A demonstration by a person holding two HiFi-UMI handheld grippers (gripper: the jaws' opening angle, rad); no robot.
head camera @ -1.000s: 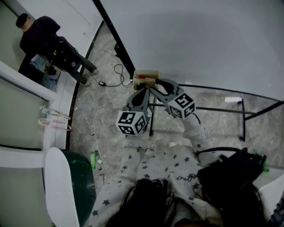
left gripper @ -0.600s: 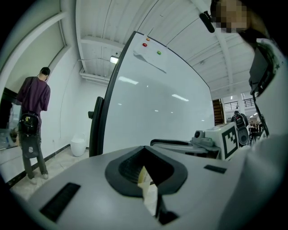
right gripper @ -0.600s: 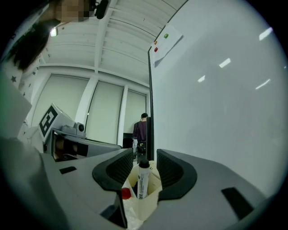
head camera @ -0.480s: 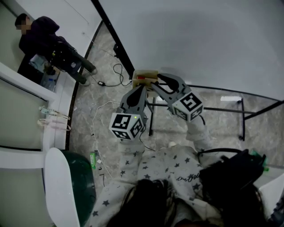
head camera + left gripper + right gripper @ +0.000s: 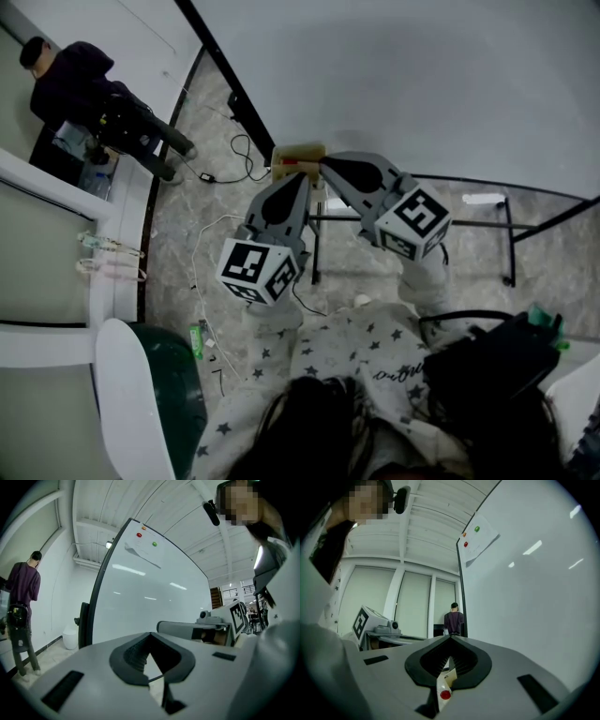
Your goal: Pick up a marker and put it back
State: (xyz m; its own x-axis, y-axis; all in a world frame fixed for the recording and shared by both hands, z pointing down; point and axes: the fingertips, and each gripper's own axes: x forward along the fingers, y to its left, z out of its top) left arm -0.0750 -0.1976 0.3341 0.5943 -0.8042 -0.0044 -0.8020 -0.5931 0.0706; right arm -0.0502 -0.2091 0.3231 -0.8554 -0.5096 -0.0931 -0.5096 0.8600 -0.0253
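Observation:
A tan marker holder with a red item in it hangs at the lower edge of the whiteboard. My right gripper reaches to the holder's right side, jaws together. In the right gripper view a white marker with a red dot is clamped between the right gripper's pads. My left gripper sits just below the holder. In the left gripper view, the left gripper has its jaws together with nothing between them.
The whiteboard stand's black legs and bars cross the stone floor. Cables trail on the floor at the left. A person stands at the far left. A green and white chair and a black bag sit beside me.
The right gripper's jaws, spread beside the holder before, have come together. Both marker cubes have drawn nearer the camera, and the head view has shifted slightly.

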